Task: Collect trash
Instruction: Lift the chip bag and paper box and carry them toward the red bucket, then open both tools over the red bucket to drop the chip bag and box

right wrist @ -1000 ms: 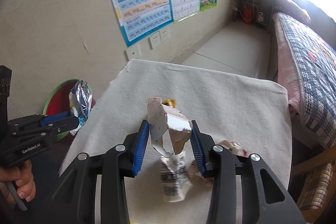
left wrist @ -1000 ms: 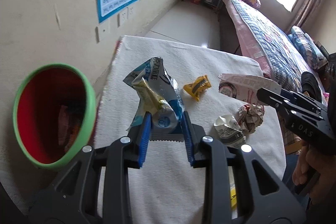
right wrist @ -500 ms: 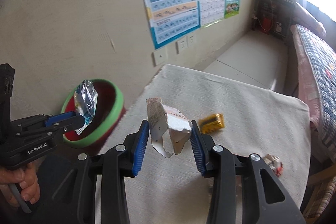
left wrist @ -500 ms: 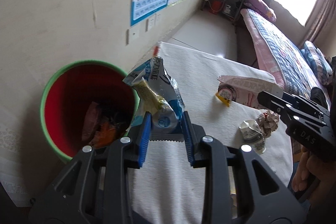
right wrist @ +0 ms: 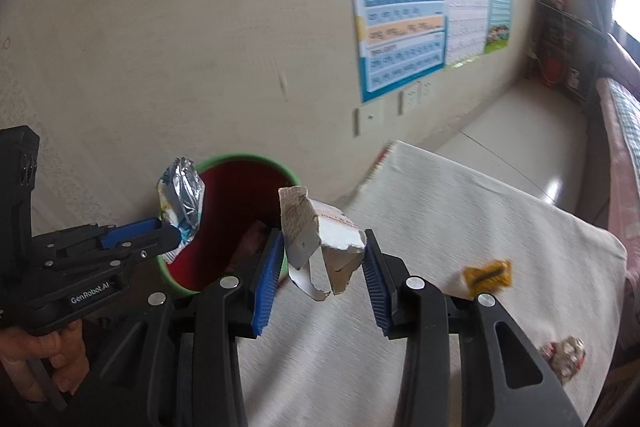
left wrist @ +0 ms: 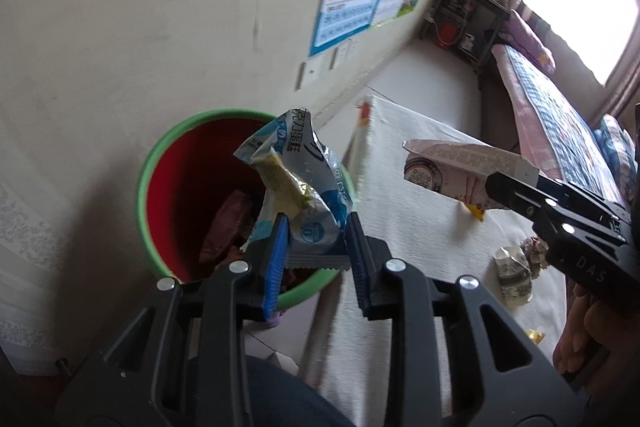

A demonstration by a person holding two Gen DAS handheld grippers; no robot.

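We have 2 pieces of trash in hand: the left gripper [left wrist: 316, 237] is clamped on a blue snack wrapper [left wrist: 298, 187] above the red bin [left wrist: 188, 187], and the right gripper [right wrist: 320, 267] pinches a torn carton [right wrist: 320, 239] near the bin's rim. We should centre each piece over the opening before releasing, wrapper first, keeping the grippers from colliding.

I moved both hands sideways off the table: my snack bag [left wrist: 298, 187] now hangs over the bin [left wrist: 168, 155], my torn carton [right wrist: 320, 239] beside it.
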